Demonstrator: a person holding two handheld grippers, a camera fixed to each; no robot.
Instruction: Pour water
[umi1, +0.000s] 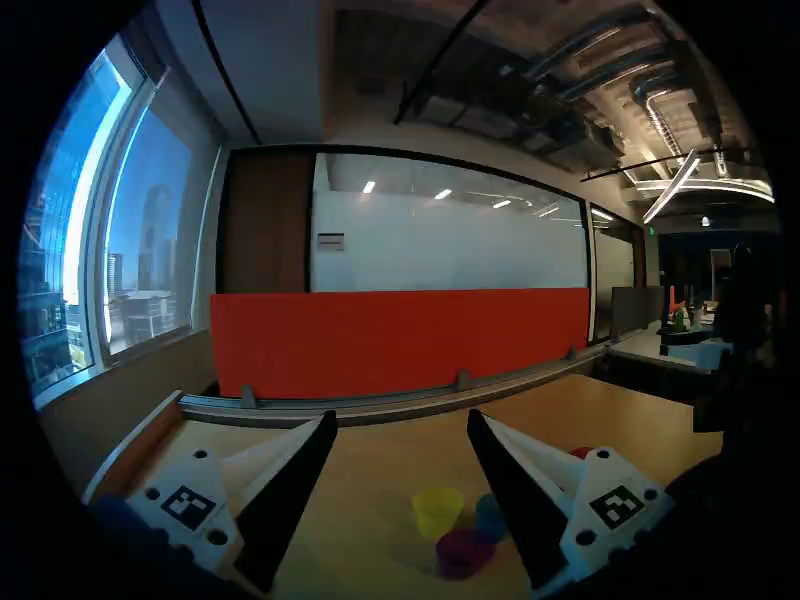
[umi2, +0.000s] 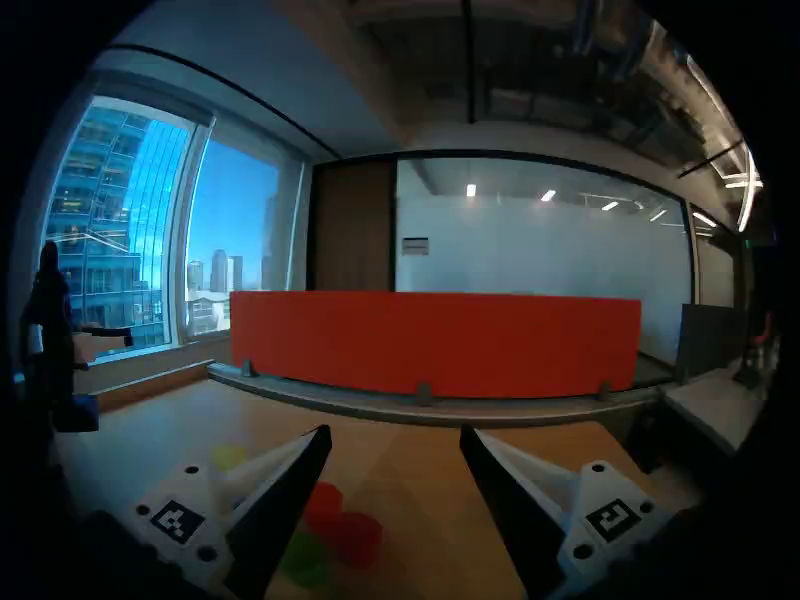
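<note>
left gripper (umi1: 400, 414), right gripper (umi2: 395, 430): jaws spread, empty. yellow cup (umi1: 438, 510), red cups (umi2: 352, 535) untouched on desk (umi1: 385, 475). pouring not started.

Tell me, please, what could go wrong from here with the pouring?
The yellow cup, blue cup and purple cup stand close together; the open left gripper may knock a neighbour while grasping one.
In the right gripper view, the red cups lie low, partly behind a finger of the open right gripper, so aiming may be poor.
Which cup holds water is unclear; careless tilting may spill.
</note>
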